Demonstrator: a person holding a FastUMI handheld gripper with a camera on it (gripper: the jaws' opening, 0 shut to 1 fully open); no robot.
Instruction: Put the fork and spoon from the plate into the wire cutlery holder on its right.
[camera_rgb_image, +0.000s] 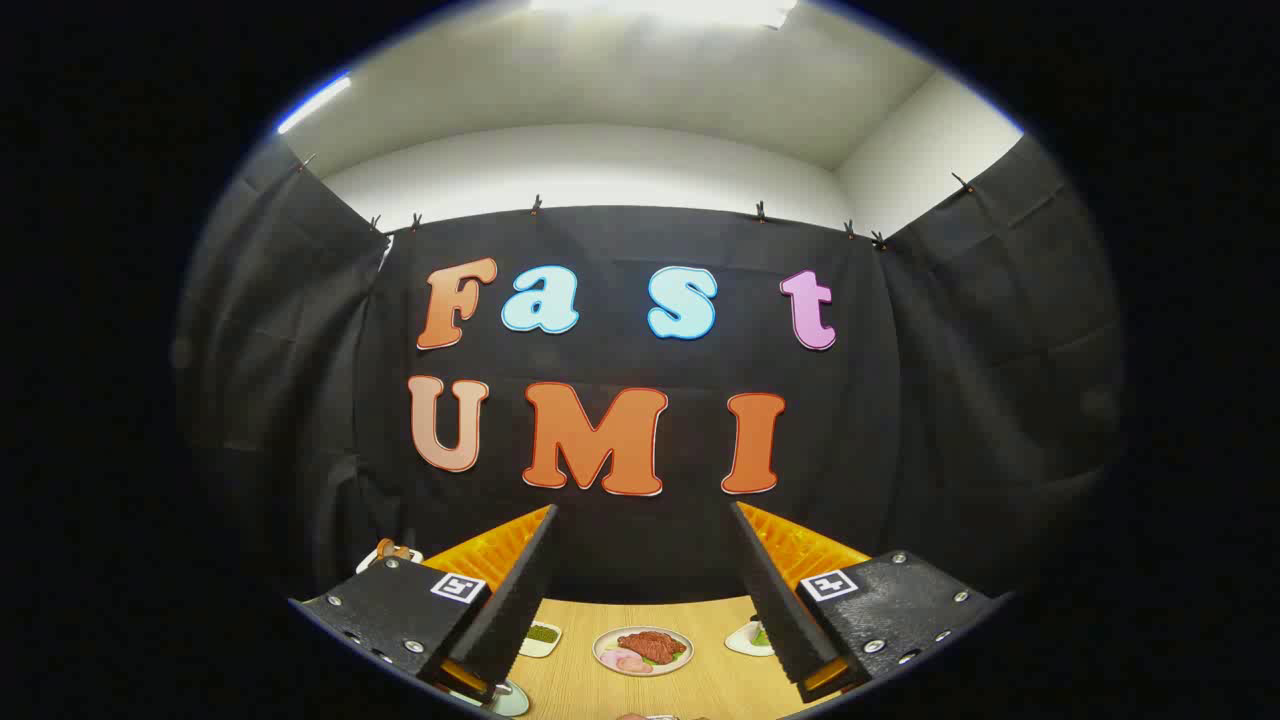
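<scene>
Gripper view has our claw (640, 590) wide and empty, raised above the surface (700, 690). We cannot make out fork, spoon or wire holder beyond the fingers, only a plate of food (642, 650), so descending blind risks hitting it.

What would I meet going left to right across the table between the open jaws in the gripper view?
Small dish of green food → round plate of meat → white dish partly hidden by the right finger. The gripper is open, holding nothing.
</scene>
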